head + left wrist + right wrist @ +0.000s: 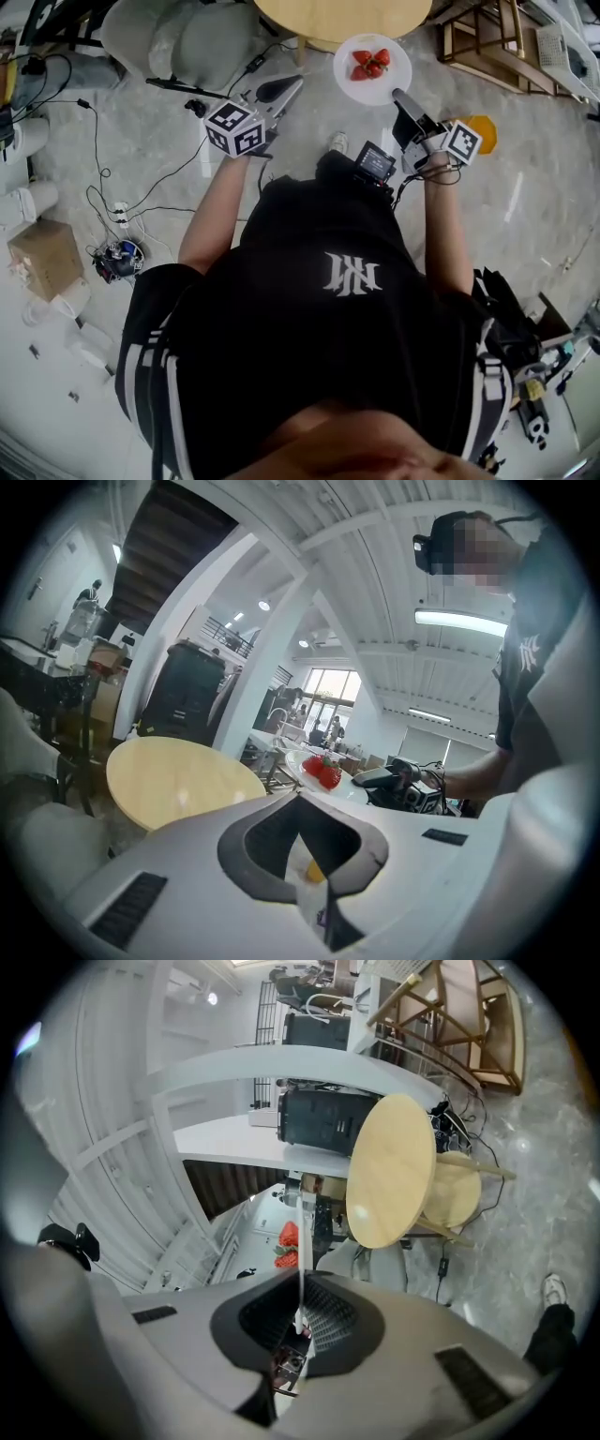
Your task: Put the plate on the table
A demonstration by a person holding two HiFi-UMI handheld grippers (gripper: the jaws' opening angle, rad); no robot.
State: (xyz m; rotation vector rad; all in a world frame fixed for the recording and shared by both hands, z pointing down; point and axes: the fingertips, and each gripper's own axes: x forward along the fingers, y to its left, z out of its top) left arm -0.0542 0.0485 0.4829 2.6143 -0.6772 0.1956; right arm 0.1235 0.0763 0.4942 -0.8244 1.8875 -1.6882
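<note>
Now | right claw (401, 96): pinching white plate (395, 82) rim, strawberries (371, 63) aboard | left claw (292, 84): pressed together, empty

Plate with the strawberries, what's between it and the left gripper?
In the head view, only a bare stretch of floor shows between the plate and the left gripper.

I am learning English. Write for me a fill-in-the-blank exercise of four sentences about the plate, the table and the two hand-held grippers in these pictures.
1. The right hand-held gripper is shut on the rim of a white ___.
2. On it lie red ___.
3. The wooden table has a ___ top.
4. The left hand-held gripper holds ___.

Missing words: plate; strawberries; round; nothing.
</note>
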